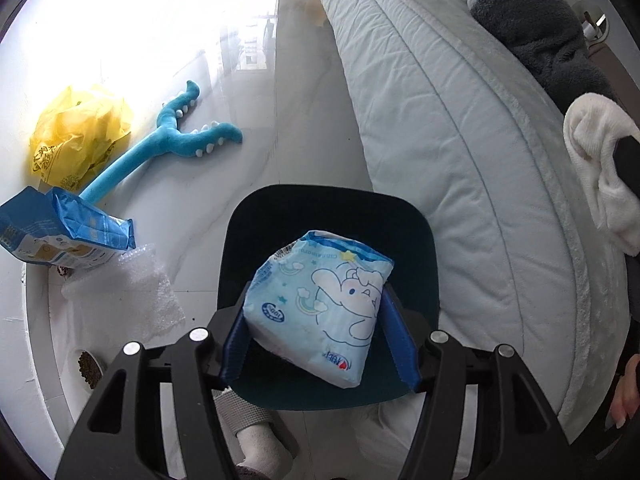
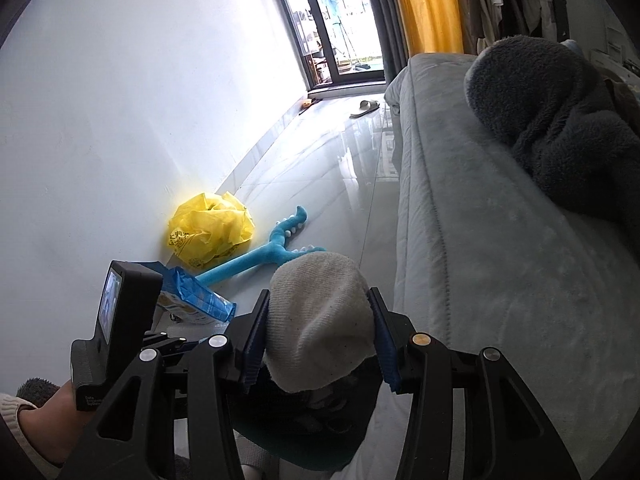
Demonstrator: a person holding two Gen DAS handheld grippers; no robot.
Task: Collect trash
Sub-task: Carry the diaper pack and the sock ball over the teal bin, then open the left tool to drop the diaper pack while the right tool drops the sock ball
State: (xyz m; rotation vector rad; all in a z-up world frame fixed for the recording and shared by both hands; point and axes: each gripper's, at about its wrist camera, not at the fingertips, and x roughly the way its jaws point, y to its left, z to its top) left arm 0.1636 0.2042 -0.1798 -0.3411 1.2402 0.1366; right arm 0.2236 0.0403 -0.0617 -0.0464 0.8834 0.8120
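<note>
The left tongs [image 1: 320, 332] pinched one pale blue cartoon-printed packet [image 1: 320, 312] between their two blue pads, holding it above the open mouth of a single dark bin [image 1: 280, 216] standing on the floor beside the bed [image 1: 460, 168]. The packet's long axis ran diagonally, its crimped top edge pointing up and away from the camera, its lower corner tilted down toward the right pad.

The right tongs [image 2: 320, 340] gripped one off-white sock [image 2: 316, 320], its rounded toe end pointing forward and up, its open end hanging down toward the dark bin [image 2: 304, 432] beneath.

On the floor [image 1: 248, 128] along the wall lay four other loose things: one crumpled yellow plastic bag [image 1: 80, 136], one blue food bag [image 1: 60, 232] lying on its side, one piece of clear bubble wrap [image 1: 132, 292] just beside it, and one long blue plush toy [image 1: 168, 140] with a forked end pointing away from the camera. One slipper [image 2: 364, 108] sat well apart near the glass door. On the bed rested one dark grey fleece garment [image 2: 560, 128] and, in the left view, one white cloth [image 1: 596, 176].
</note>
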